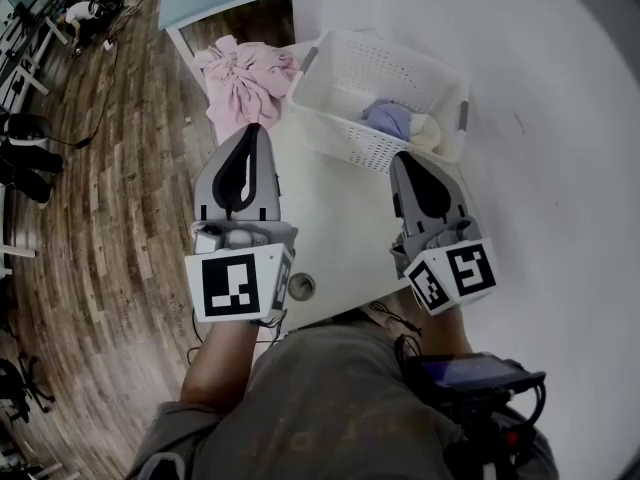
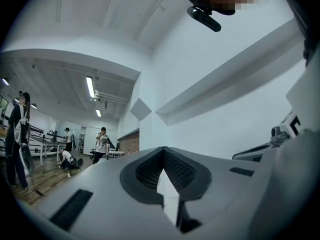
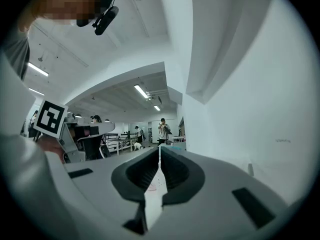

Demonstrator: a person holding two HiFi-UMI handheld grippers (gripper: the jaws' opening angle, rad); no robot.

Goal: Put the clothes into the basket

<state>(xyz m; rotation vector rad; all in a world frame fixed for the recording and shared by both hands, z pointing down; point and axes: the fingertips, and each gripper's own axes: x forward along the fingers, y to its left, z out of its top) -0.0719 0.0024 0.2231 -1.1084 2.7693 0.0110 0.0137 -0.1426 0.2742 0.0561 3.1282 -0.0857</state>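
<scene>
**Operator:** Where do my tools stand?

**Spotter:** Your left gripper [image 1: 255, 130] has its jaws together with nothing between them. In its own view the pads [image 2: 147, 171] meet at the tip, with only wall and room beyond. Your right gripper [image 1: 406, 158] is likewise closed and empty. You hold both about level above the white table [image 1: 330, 238], so neither gripper camera looks at cloth

**Operator:** And the clothes?

**Spotter:** A lilac garment [image 1: 388, 118] and a pale cream one [image 1: 430, 133] lie inside the white basket [image 1: 345, 143]. The basket sits at the far side of the table, just beyond your right tip. The pink heap [image 1: 245, 78] is outside it, on the table's far left corner. It lies beside the basket's left wall and right ahead of your left tip; whether the tip touches it I can't tell

**Operator:** Why hold them like this?

**Spotter:** My reading is that no loose cloth lies on your right side, so a shut, idle right gripper costs you nothing. Your left points at the pink heap, so that looks like the job remaining. You'd need to part those jaws before reaching in. Then take a deep bite of the bunched fabric and lift high enough to clear the basket wall. A trailing fold could snag the rim or hang off the table edge
</scene>
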